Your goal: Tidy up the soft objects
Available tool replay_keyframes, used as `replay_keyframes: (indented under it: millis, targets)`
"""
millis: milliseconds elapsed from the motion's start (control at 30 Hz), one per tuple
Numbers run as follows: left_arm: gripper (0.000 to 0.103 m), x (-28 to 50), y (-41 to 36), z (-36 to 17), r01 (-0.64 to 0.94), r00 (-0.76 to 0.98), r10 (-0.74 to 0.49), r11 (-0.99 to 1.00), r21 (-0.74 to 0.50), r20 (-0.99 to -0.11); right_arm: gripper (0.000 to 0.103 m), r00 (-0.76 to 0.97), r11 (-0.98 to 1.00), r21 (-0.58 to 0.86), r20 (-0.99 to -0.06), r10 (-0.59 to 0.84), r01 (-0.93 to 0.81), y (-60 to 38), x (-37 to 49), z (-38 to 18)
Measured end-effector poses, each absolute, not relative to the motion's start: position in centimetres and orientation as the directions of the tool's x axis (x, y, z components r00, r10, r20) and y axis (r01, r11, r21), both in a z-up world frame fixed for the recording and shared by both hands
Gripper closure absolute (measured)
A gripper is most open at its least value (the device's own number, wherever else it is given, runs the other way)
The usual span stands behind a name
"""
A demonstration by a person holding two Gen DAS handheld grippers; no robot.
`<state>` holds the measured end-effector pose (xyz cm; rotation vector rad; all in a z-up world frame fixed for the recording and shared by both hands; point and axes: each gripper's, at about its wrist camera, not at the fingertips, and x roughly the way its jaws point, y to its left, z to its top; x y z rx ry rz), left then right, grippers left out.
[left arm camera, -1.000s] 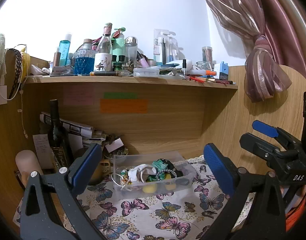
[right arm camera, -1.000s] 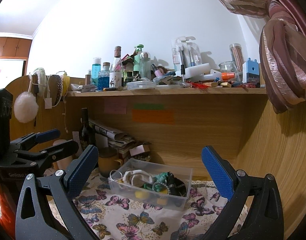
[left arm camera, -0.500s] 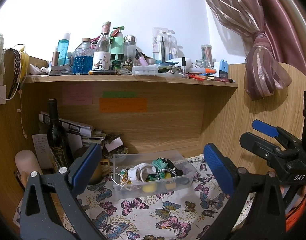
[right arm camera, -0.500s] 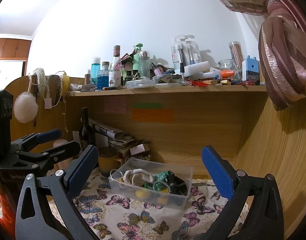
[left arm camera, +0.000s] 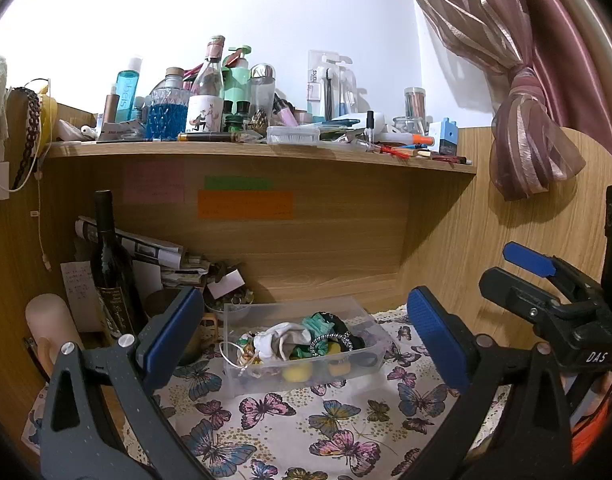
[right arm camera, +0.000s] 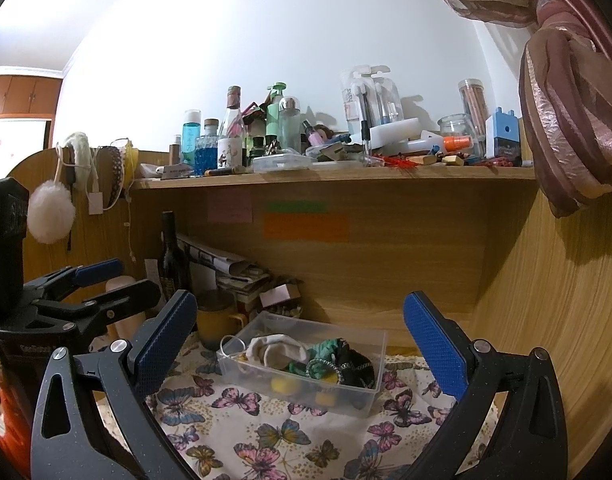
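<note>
A clear plastic bin (left arm camera: pixel 370 364) (right arm camera: pixel 376 364) stands on the butterfly cloth under the shelf. It holds soft items: a white cloth (left arm camera: pixel 283 340) (right arm camera: pixel 273 350), a green scrunchie (left arm camera: pixel 320 326) (right arm camera: pixel 324 350), black fabric (right arm camera: pixel 354 364) and yellow balls (left arm camera: pixel 295 374) (right arm camera: pixel 283 384). My left gripper (left arm camera: pixel 301 340) is open and empty, held back from the bin. My right gripper (right arm camera: pixel 299 340) is open and empty, also short of the bin. Each gripper shows at the edge of the other's view.
A dark wine bottle (left arm camera: pixel 111 268), papers and a brown mug (right arm camera: pixel 215 320) stand left of the bin. The upper shelf (left arm camera: pixel 265 150) is crowded with bottles. Wooden walls close the back and right. A curtain (left arm camera: pixel 522 136) hangs at right. A white pompom (right arm camera: pixel 51 212) hangs left.
Both grippers have drifted slightly; the shelf and bin sit a little differently in view. Nothing was taken hold of or let go.
</note>
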<state>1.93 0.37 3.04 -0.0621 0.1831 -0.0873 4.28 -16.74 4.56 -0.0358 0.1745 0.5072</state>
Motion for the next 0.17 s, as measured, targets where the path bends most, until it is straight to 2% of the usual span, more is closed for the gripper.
replay_keyframes:
  millis: [167]
  targets:
    - [0.000, 1.98, 0.67, 3.01, 0.086, 0.979, -0.098, 0.994, -0.071, -0.179, 0.000, 0.859, 0.875, 0.016, -0.181, 0.479, -0.484, -16.70, 4.34, 4.47]
